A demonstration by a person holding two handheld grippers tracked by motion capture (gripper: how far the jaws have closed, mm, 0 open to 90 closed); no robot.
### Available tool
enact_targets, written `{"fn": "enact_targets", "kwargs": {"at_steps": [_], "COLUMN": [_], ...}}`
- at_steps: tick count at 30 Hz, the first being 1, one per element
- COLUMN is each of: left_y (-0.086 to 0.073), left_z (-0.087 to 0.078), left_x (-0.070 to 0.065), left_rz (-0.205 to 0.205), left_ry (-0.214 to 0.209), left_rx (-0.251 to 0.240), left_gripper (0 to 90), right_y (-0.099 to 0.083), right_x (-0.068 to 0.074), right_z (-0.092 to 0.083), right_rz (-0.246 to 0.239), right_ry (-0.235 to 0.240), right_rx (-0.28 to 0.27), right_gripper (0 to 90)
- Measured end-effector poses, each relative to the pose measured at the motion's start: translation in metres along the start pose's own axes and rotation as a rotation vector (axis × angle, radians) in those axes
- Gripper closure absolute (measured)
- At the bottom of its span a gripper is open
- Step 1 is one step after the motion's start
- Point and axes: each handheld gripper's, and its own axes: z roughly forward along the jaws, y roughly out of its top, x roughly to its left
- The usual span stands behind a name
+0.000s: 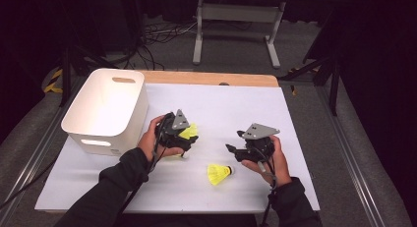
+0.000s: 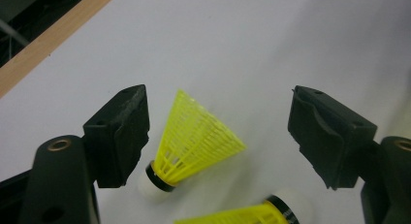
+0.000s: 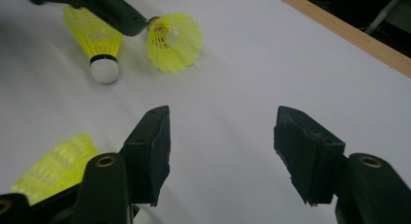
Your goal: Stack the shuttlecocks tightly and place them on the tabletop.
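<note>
The left gripper (image 1: 189, 138) is hovering low over the white counter (image 1: 236, 109), its jaws standing wide apart with a yellow shuttlecock (image 2: 194, 141) lying between them; the cork end is close to one jaw, but the jaws are not pressing on it. A second shuttlecock (image 2: 242, 215) is lying just beside it, nearer the hand. The right gripper (image 1: 236, 151) is sitting well to the right, its jaws spread and gripping nothing, bare counter showing between them. A third shuttlecock (image 1: 219, 173) is resting on the counter just beside that gripper. A white bin (image 1: 105, 111) is standing at the counter's left edge.
</note>
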Motion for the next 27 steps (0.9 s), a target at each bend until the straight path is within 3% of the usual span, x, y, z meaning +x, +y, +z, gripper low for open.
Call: {"fn": "enact_targets", "kwargs": {"at_steps": [4,5,6,10,13,15,16,19,27], "left_y": [0.007,0.009,0.01,0.013,0.012,0.013,0.014,0.016,0.027], "left_z": [0.012,0.017,0.018,0.023,0.027,0.028,0.029,0.031,0.037], "left_x": [0.005,0.006,0.007,0.01,0.016,0.017,0.019,0.02,0.017], "left_rz": [-0.015,-0.015,-0.019,-0.016,-0.035,-0.037,-0.031,-0.029,-0.007], "left_ry": [-0.003,0.005,0.008,0.029,0.032,0.049,0.055,0.058,0.079], "left_rx": [0.07,0.079,0.093,0.112,0.127,0.133,0.134,0.138,0.179], "left_gripper": [35.8,44.6,45.8,51.7,65.3,67.0,75.7,84.1,89.6], "right_y": [-0.008,-0.013,-0.014,-0.017,-0.017,-0.017,-0.017,-0.017,-0.02], "right_x": [-0.002,-0.004,-0.004,-0.003,-0.001,0.0,0.0,0.002,0.004], "right_z": [-0.007,-0.008,-0.008,-0.005,-0.001,0.0,0.001,0.003,0.006], "right_rz": [0.024,0.034,0.035,0.033,0.021,0.017,0.017,0.012,0.002], "right_ry": [0.005,0.008,0.009,0.024,0.032,0.033,0.039,0.045,0.057], "right_rx": [-0.006,-0.001,0.002,0.013,0.023,0.026,0.029,0.032,0.044], "right_gripper": [38.7,38.4,38.3,37.7,37.4,37.3,37.2,37.0,36.3]}}
